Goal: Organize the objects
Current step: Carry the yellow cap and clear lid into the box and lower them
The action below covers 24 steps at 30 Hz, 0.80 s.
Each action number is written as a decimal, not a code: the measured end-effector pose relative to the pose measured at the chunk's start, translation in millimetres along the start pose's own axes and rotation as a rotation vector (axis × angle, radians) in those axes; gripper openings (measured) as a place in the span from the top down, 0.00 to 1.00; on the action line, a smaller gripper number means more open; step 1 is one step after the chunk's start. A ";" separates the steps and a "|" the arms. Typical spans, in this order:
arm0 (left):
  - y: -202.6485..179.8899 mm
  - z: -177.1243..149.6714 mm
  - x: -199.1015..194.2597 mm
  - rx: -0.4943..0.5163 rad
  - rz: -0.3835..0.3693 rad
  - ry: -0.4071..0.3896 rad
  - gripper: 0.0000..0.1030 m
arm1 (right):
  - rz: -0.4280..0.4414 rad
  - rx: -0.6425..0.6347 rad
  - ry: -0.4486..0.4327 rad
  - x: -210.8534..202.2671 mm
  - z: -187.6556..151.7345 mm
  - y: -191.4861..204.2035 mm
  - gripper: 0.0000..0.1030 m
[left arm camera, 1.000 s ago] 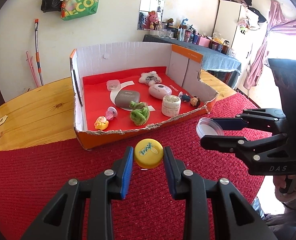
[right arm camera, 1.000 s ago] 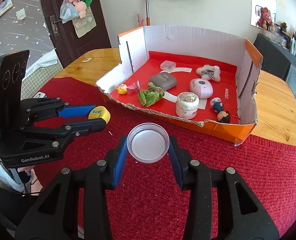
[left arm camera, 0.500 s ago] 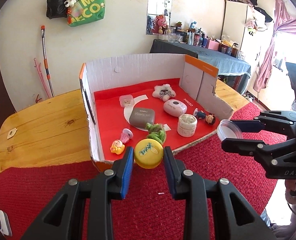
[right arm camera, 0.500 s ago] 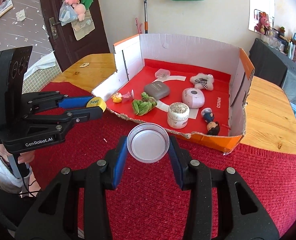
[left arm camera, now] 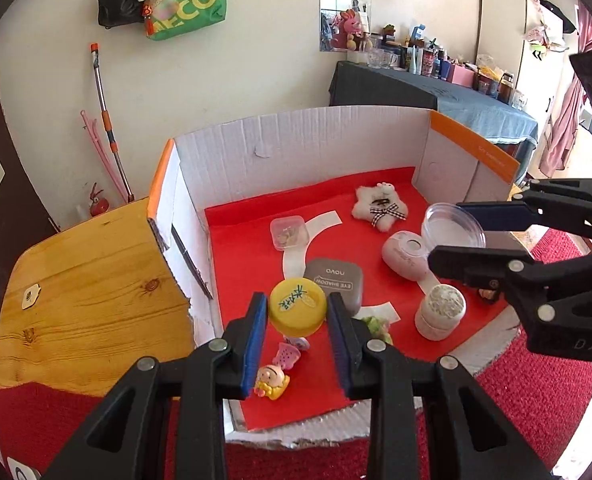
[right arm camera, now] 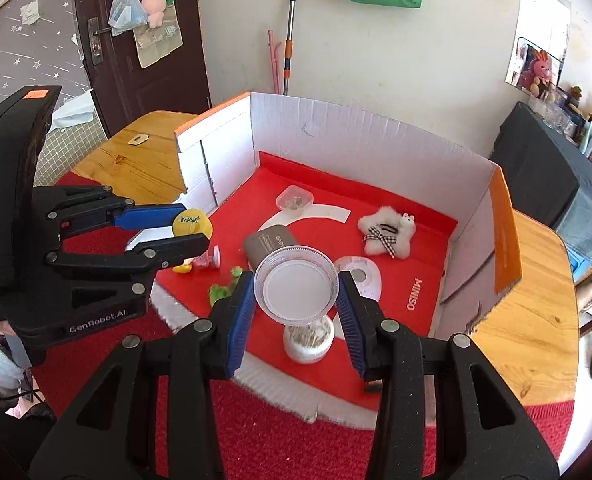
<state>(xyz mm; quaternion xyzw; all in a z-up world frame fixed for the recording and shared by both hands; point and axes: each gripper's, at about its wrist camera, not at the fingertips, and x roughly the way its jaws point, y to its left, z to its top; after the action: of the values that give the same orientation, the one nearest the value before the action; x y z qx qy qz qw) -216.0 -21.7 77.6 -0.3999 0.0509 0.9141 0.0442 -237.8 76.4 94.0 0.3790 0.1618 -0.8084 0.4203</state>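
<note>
My left gripper [left arm camera: 296, 312] is shut on a yellow bottle cap [left arm camera: 297, 305] and holds it above the red floor of the open cardboard box [left arm camera: 296, 148], over its front left part. My right gripper [right arm camera: 296, 292] is shut on a clear round plastic lid [right arm camera: 296, 289] and holds it above the box, over a white jar [right arm camera: 308, 342]. The right gripper with the lid [left arm camera: 454, 226] shows at the right of the left wrist view. The left gripper with the cap [right arm camera: 190, 222] shows at the left of the right wrist view.
In the box lie a grey eye-shadow case [left arm camera: 338, 282], a pink round case [left arm camera: 404, 254], a white plush star [left arm camera: 380, 208], a small clear container [left arm camera: 289, 232], a green toy [right arm camera: 218, 292], and small figurines [left arm camera: 272, 382]. The box stands on a wooden table [left arm camera: 88, 280] with a red mat [right arm camera: 256, 432].
Both grippers have moved forward and up from over the red mat to above the inside of the box, still holding the yellow cap and the clear lid.
</note>
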 end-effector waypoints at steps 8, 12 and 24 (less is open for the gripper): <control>10.1 15.2 33.5 -0.062 0.049 0.069 0.69 | -0.023 -0.012 0.110 53.9 37.6 -22.5 0.62; 13.4 19.6 46.1 -0.096 0.053 0.104 0.69 | -0.024 -0.030 0.166 75.3 45.9 -26.1 0.62; 21.7 22.5 71.7 -0.169 0.068 0.197 0.69 | -0.010 -0.043 0.284 115.0 52.2 -35.5 0.62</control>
<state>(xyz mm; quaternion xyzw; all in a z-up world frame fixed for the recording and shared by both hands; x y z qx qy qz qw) -283.4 -37.4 41.3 -0.4878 -0.0088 0.8725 -0.0260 -332.5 3.2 40.4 0.4799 0.2387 -0.7451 0.3970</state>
